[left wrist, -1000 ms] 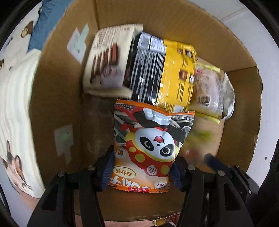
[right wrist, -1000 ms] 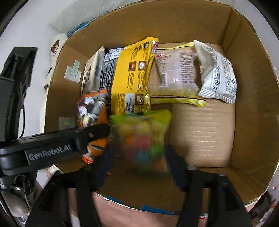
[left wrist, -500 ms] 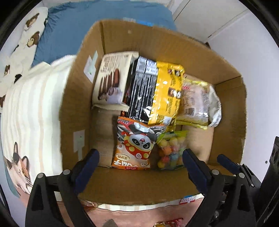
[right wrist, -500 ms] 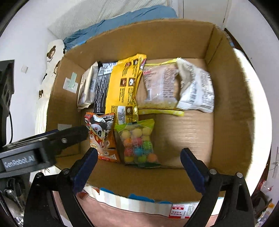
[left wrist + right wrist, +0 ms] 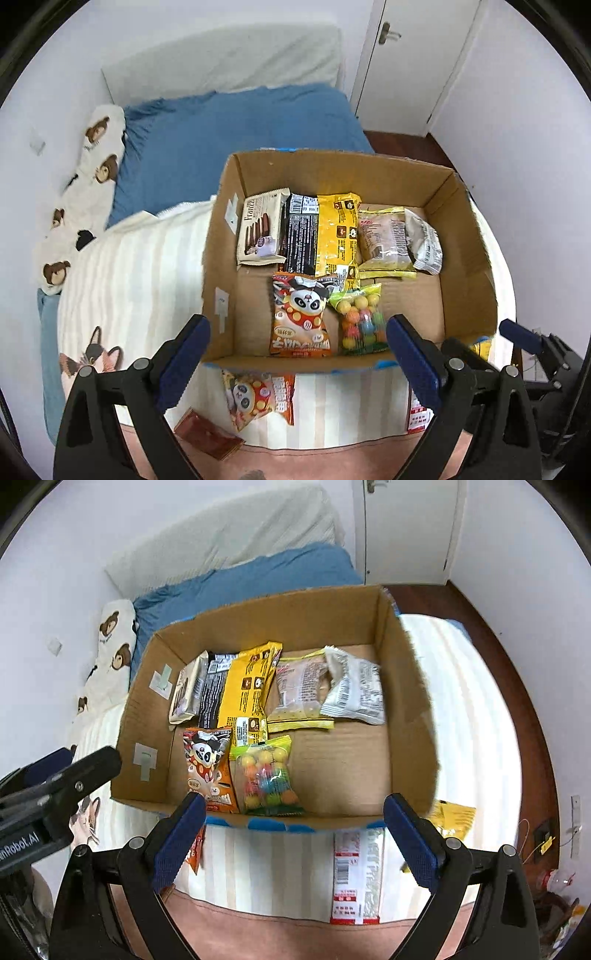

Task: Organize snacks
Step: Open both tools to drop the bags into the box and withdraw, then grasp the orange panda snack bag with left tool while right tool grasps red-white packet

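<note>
Snacks lie in rows in the cardboard box [image 5: 465, 236] at frame centre, panda packet [image 5: 300, 315] beside candy bag [image 5: 360, 317], so left gripper [image 5: 297, 356] and right gripper [image 5: 293, 834] gape empty above, freed for packets on the bed [image 5: 140, 273] below.

A brown cardboard box [image 5: 465, 236] held an orange panda-printed packet [image 5: 300, 314], a yellow packet [image 5: 338, 232] and multicoloured candy balls [image 5: 360, 317]; the bedspread [image 5: 140, 266] was cream-striped, the pillow [image 5: 236, 140] blue.
</note>
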